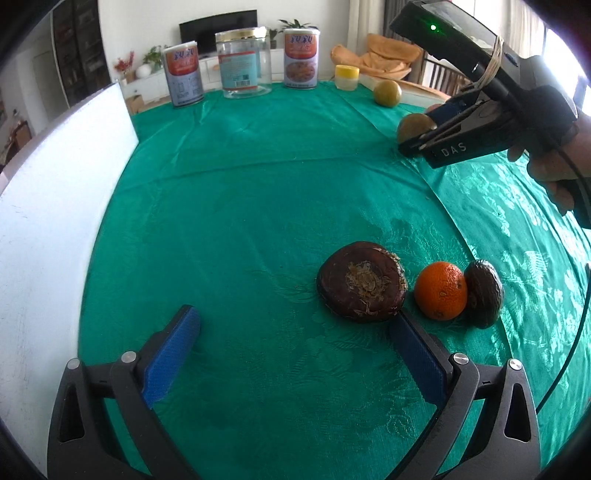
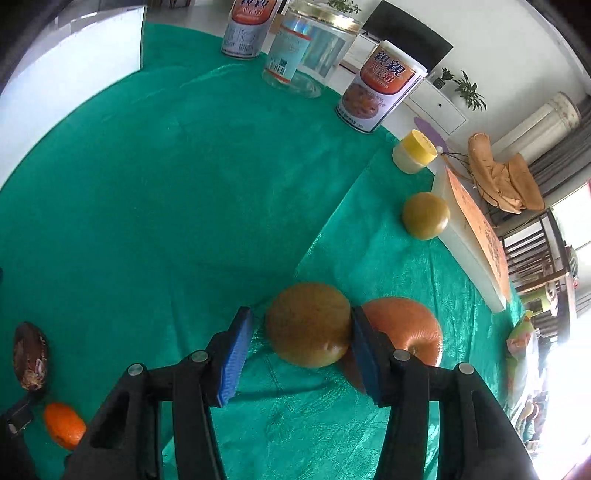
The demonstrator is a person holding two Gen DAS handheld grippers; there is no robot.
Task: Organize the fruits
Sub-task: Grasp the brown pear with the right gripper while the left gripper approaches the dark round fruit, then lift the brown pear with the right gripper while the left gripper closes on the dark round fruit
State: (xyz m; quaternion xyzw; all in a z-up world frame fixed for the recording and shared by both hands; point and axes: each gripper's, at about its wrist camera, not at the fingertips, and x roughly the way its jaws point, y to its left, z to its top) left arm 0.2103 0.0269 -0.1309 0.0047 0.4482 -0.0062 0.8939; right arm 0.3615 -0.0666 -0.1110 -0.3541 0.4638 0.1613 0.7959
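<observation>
Green patterned tablecloth (image 1: 258, 192) — living room, television (image 1: 218, 26) behind.

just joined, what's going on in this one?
A person is sorting fruit on a green cloth with a handheld tool in each hand. The right tool straddles a greenish-brown fruit beside an apple; one pad touches the fruit, and a gap shows at the other. The left tool hangs open and empty near a dark brown fruit, an orange and an avocado. Another greenish fruit sits further back.
</observation>
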